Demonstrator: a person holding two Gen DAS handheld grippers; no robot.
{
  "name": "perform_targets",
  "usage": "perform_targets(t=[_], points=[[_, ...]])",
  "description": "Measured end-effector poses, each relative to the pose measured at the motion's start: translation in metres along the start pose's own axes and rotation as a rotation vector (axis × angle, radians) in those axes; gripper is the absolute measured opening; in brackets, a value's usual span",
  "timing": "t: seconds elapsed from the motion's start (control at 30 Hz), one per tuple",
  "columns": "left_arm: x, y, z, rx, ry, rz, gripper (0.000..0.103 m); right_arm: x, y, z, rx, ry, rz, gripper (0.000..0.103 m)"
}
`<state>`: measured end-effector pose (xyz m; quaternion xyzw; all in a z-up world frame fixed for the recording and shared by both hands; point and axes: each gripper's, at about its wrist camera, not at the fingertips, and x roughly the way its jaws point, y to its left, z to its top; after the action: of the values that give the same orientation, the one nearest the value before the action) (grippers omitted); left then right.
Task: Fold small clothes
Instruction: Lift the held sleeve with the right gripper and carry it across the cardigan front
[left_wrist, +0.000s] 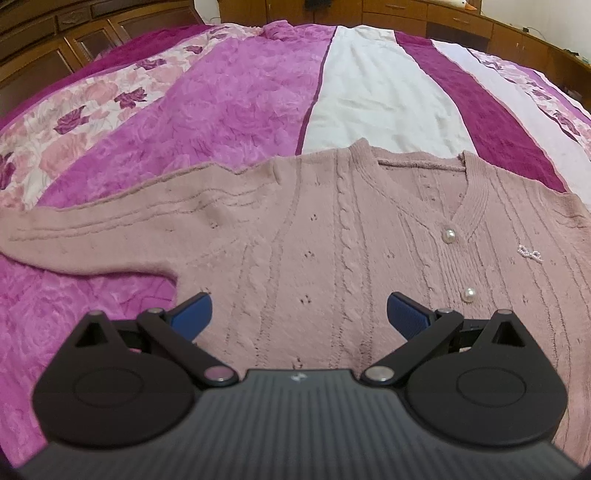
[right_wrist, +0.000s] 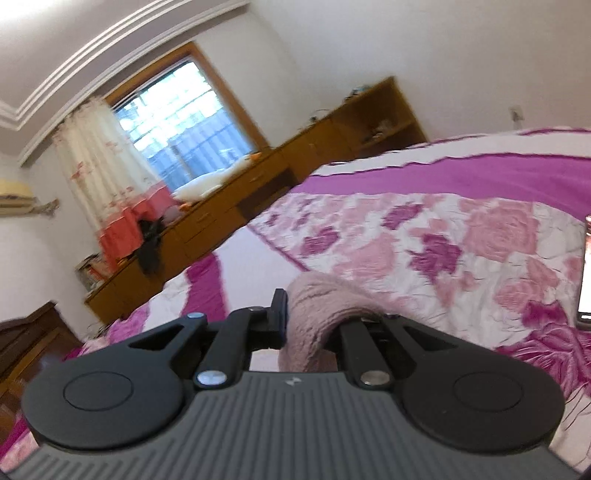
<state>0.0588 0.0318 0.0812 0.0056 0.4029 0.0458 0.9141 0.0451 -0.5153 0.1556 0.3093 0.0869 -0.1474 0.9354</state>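
Observation:
A dusty pink knitted cardigan (left_wrist: 332, 229) with pearl buttons lies flat on the bed, front up, neckline away from me. Its left sleeve (left_wrist: 92, 232) stretches out to the left. My left gripper (left_wrist: 299, 314) is open and empty, hovering just above the cardigan's lower body. In the right wrist view, my right gripper (right_wrist: 317, 317) is shut on a bunched fold of the pink cardigan (right_wrist: 317, 306), lifted above the bed. Its right finger is hidden by the fabric.
The bed is covered by a quilt (left_wrist: 221, 103) with magenta, white and rose-patterned stripes. A phone (right_wrist: 585, 273) lies on the quilt at the right edge. Wooden cabinets (right_wrist: 258, 192) and a window (right_wrist: 184, 125) stand beyond the bed.

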Motion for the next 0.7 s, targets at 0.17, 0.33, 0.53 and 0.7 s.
perform_targets(t=[0.17, 0.33, 0.53, 0.7], points=[[-0.006, 0.010, 0.003, 0.007, -0.012, 0.003, 0.103, -0.012, 0.059, -0.023, -0.035, 0.060, 0.077, 0.008], [-0.014, 0.031, 0.008, 0.002, -0.032, 0.026, 0.103, -0.013, 0.123, -0.056, -0.093, 0.107, 0.136, 0.008], [-0.023, 0.061, 0.014, -0.024, -0.059, 0.055, 0.103, -0.014, 0.204, -0.099, -0.121, 0.152, 0.224, 0.008], [-0.025, 0.086, 0.012, -0.062, -0.069, 0.066, 0.103, -0.017, 0.268, -0.153, -0.168, 0.212, 0.275, 0.008]])
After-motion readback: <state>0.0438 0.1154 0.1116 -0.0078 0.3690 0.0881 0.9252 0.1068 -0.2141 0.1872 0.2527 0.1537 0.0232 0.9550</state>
